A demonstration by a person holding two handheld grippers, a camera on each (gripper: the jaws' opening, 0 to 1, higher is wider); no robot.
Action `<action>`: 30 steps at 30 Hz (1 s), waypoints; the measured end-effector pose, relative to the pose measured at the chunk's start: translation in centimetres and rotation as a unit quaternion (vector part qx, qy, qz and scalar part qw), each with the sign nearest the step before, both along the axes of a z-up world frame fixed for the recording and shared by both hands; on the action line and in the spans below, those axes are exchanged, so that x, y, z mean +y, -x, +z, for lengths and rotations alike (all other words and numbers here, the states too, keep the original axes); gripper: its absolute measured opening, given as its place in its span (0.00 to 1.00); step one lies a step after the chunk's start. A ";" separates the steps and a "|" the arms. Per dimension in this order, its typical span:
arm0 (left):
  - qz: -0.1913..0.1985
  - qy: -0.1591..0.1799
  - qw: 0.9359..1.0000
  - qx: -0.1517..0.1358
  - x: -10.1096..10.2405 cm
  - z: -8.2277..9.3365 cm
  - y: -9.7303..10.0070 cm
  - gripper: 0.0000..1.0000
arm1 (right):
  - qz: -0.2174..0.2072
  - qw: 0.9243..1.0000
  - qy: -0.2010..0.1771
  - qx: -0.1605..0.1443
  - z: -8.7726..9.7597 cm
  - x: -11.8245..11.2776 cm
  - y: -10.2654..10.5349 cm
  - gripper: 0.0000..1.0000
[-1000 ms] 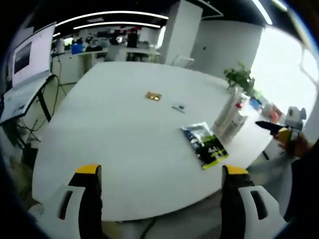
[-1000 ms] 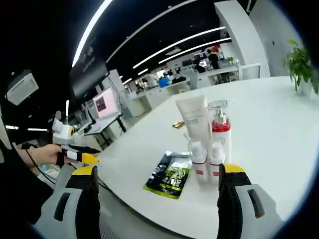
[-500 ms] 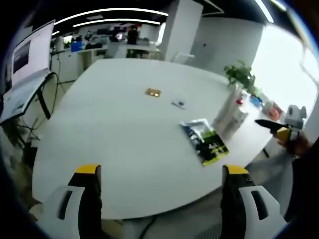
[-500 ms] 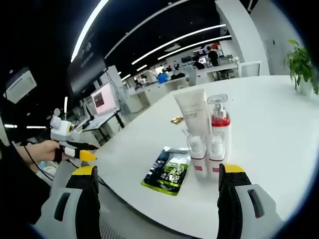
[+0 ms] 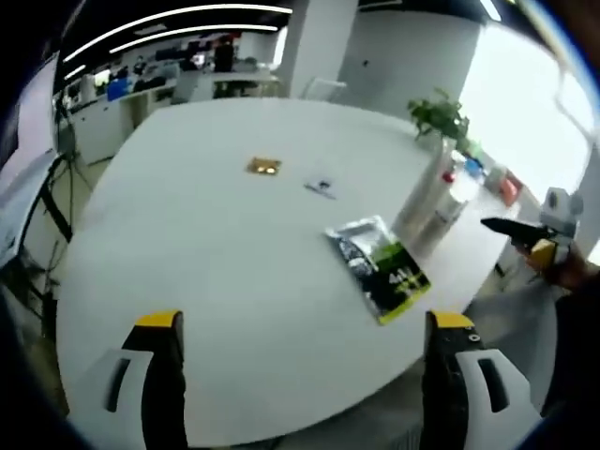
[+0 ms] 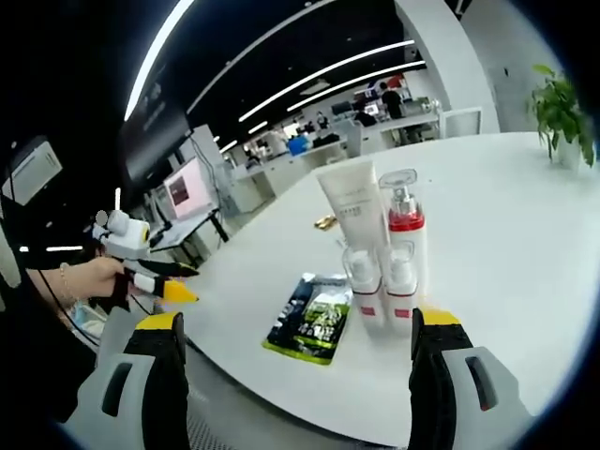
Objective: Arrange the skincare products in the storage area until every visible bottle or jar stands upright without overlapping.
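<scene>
Both tools, the left tool (image 5: 298,375) and the right tool (image 6: 295,370), gape wide with nothing held, short of the white counter (image 5: 206,244). On it a white tube (image 6: 353,208), a red-collared pump bottle (image 6: 406,230) and two small clear-capped bottles (image 6: 378,289) stand upright together; a dark green sachet (image 6: 309,319) lies flat beside them. Best approach slowly, gripping low without toppling neighbours.

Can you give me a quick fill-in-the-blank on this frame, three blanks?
1. The pump bottle has a ___ collar under its clear cap.
2. The flat sachet lies on the ___ table.
3. The white tube stands ___ beside the pump bottle.

Missing words: red; white; upright
</scene>
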State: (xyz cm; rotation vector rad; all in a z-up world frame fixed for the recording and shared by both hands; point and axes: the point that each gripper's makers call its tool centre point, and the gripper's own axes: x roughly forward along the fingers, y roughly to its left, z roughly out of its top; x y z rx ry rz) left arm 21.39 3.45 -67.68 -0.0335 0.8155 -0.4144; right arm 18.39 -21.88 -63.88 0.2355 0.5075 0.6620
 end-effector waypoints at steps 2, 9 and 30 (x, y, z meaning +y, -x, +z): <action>-0.013 -0.001 1.000 0.000 -0.7 0.0 -0.9 0.99 | -0.002 1.000 0.001 0.002 0.0 0.0 0.0 1.00; -0.070 -0.015 0.997 0.000 -4.1 -0.3 -4.4 0.99 | -0.013 1.000 -0.001 0.008 -0.3 -0.5 -0.1 1.00; -0.194 -0.053 0.979 0.035 -9.7 -3.1 -13.8 0.92 | -0.049 0.998 0.009 0.027 -1.2 -1.5 -0.4 1.00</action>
